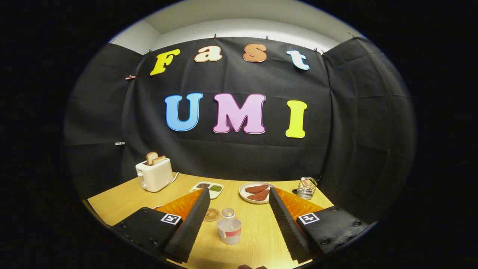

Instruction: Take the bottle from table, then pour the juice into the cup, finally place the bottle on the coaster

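Note:
A small clear plastic bottle (229, 227) with a red-and-white label stands upright on the wooden table (123, 203), between my two fingers and a little nearer the left one. My gripper (239, 194) is open, its black ribbed fingers (194, 220) spread wide either side of the bottle without touching it. A round wooden coaster (211, 214) lies flat just beyond the bottle to its left, partly hidden behind the left finger. I cannot make out a cup.
Beyond the fingers stand a white toaster (154, 175) with bread slices at the back left, a divided dish (209, 189) with dark and green fillings, a white plate (257, 192) with two reddish pieces, and a small wire basket (307, 188) at the back right.

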Demonstrator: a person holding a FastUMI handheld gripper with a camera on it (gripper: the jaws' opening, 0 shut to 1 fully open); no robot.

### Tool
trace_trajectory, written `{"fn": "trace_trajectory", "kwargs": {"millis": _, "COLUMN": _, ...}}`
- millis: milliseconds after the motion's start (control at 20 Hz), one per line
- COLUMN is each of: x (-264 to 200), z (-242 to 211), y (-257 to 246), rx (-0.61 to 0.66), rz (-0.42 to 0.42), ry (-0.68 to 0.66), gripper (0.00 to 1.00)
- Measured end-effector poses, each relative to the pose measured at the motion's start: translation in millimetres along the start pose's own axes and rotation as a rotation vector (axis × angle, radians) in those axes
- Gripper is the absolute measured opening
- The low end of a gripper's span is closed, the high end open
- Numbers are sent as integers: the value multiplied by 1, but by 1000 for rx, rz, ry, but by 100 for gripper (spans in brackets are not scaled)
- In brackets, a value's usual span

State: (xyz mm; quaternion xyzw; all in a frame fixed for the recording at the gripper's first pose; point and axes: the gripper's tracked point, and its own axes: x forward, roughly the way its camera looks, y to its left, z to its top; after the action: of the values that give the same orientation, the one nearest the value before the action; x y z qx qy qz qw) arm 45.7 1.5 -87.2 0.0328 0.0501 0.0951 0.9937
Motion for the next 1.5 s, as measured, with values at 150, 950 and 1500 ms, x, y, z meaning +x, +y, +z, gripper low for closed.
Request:
{"fn": "trace_trajectory", "kwargs": {"millis": 150, "x": 12, "z": -12, "y": -1, "rx": -14, "rz": 0, "ry": 7, "gripper": 97}}
{"fn": "trace_trajectory", "kwargs": {"millis": 950, "x": 64, "z": -113, "y": 24, "rx": -67, "rz": 50, "ry": 83, "gripper": 97}}
{"fn": "trace_trajectory", "kwargs": {"millis": 1500, "x": 88, "z": -172, "y": 29, "rx": -5, "rz": 50, "ry": 174, "gripper": 98}}
